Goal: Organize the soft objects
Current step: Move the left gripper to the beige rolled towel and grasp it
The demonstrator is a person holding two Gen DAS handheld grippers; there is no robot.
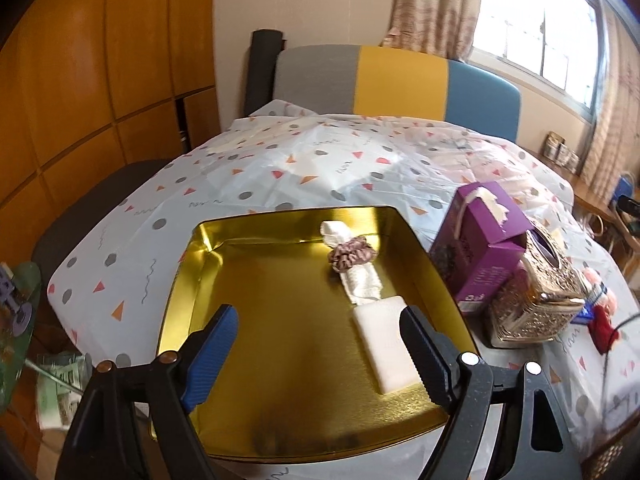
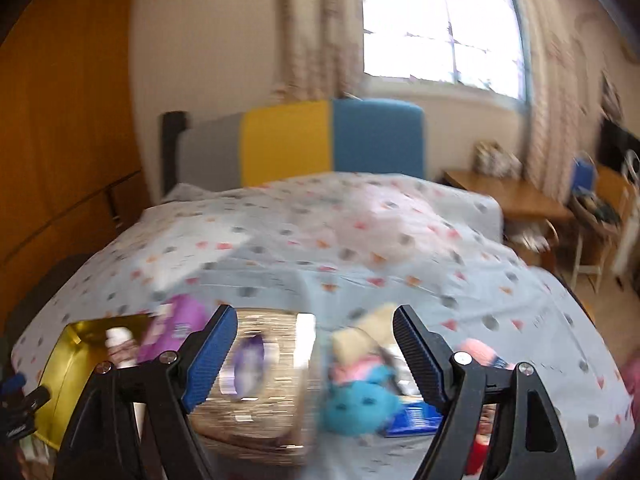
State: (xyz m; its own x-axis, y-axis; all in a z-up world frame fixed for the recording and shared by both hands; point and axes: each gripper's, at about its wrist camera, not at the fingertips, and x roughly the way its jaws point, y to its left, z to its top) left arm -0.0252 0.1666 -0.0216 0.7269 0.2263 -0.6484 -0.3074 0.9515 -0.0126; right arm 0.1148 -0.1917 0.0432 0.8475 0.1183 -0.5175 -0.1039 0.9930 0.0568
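- Soft things lie in two places: a white sponge (image 1: 386,346), a rolled white cloth (image 1: 352,268) and a pink scrunchie (image 1: 352,258) sit in the gold tray (image 1: 280,320); a blue plush (image 2: 358,404) and other soft toys lie in a heap on the bed cover (image 2: 320,248) to the right.
- The scrunchie is wrapped around the cloth's middle; the sponge lies just beside the cloth's near end.
- Between tray and toys stand a purple box (image 1: 486,246) and an ornate gold tissue box (image 1: 536,300), touching each other, the purple one hard against the tray's right rim.
- The left gripper (image 1: 318,354) hangs above the tray, jaws spread wide and empty, its right finger overlapping the sponge's edge in view.
- The right gripper (image 2: 314,354) hangs over the tissue box and plush, jaws spread, nothing pinched; that view is blurred.
- The plush is bright blue with small dark eyes; pink and cream pieces lie behind it, too smeared to name.
- A red-and-pink doll (image 1: 602,316) lies right of the tissue box.
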